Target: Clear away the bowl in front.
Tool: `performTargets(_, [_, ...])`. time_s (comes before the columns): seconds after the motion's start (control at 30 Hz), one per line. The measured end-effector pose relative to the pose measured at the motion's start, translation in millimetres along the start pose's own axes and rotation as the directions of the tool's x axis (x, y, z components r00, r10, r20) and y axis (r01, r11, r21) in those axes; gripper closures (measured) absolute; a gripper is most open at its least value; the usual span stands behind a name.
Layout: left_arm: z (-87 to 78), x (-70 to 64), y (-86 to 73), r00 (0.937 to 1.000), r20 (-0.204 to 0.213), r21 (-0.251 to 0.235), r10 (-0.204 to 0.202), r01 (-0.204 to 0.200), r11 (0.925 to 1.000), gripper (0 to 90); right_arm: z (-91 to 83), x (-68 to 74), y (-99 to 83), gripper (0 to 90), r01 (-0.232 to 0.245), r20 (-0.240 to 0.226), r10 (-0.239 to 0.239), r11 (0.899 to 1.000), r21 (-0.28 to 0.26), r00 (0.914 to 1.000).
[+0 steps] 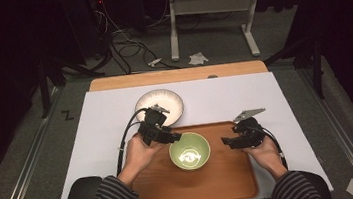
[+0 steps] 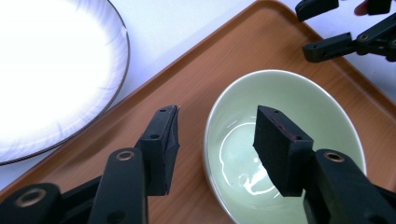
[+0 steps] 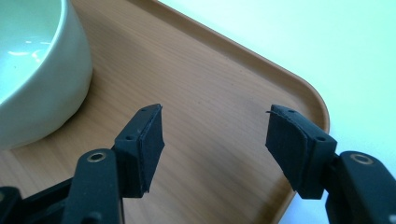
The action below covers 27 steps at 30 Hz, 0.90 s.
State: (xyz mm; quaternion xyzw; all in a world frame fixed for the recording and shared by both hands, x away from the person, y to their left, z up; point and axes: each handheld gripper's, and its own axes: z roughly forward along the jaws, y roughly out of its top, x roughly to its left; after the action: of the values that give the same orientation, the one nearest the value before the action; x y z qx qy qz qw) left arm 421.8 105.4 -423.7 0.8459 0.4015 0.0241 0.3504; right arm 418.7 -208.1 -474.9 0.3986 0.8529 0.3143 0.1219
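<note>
A pale green bowl point(image 1: 189, 152) stands empty on a brown wooden tray point(image 1: 224, 179). My left gripper point(image 1: 175, 137) is open at the bowl's left rim. In the left gripper view its jaws straddle that rim point(image 2: 218, 112): one jaw hangs outside over the tray point(image 2: 196, 60), the other over the bowl's inside point(image 2: 289, 102). My right gripper point(image 1: 226, 142) is open just right of the bowl, low over the tray. In the right gripper view its jaws point(image 3: 215, 114) hold nothing, with bare tray point(image 3: 210, 70) between them and the bowl point(image 3: 42, 70) off to the left.
A white plate point(image 1: 159, 106) with a thin dark rim lies on the white tabletop point(image 1: 275, 98) just behind the tray; it also appears in the left gripper view point(image 2: 46, 70). The right gripper point(image 2: 336, 32) is seen beyond the bowl there. Cables and a table frame are on the floor behind.
</note>
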Motion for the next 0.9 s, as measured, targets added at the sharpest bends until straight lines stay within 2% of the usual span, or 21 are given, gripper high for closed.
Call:
performTargets(0.17, [-10.1,2.6,-1.6,0.9999,-0.012,-0.019,-0.002,0.002,0.9998,49.7,-0.1,-0.2,0.0,38.1,0.0,-0.002,0.0,1.0,0.001,1.0])
performTargets(0.23, [-13.3,2.9,-3.1,0.9998,-0.01,-0.031,-0.018,0.018,0.9994,49.6,0.0,0.0,0.0,38.1,0.0,0.0,0.0,1.0,0.0,1.0])
performTargets(0.47, [-22.4,5.0,-6.7,0.9996,-0.021,-0.039,-0.018,0.018,0.9991,49.4,-0.1,-0.1,-0.1,38.1,0.0,-0.002,0.0,1.0,0.0,1.0])
performTargets(0.9, [-36.3,17.2,-18.8,0.9969,-0.049,-0.059,-0.062,0.059,0.9965,49.0,0.0,0.1,0.0,38.1,-0.001,0.0,0.001,1.0,0.0,1.0])
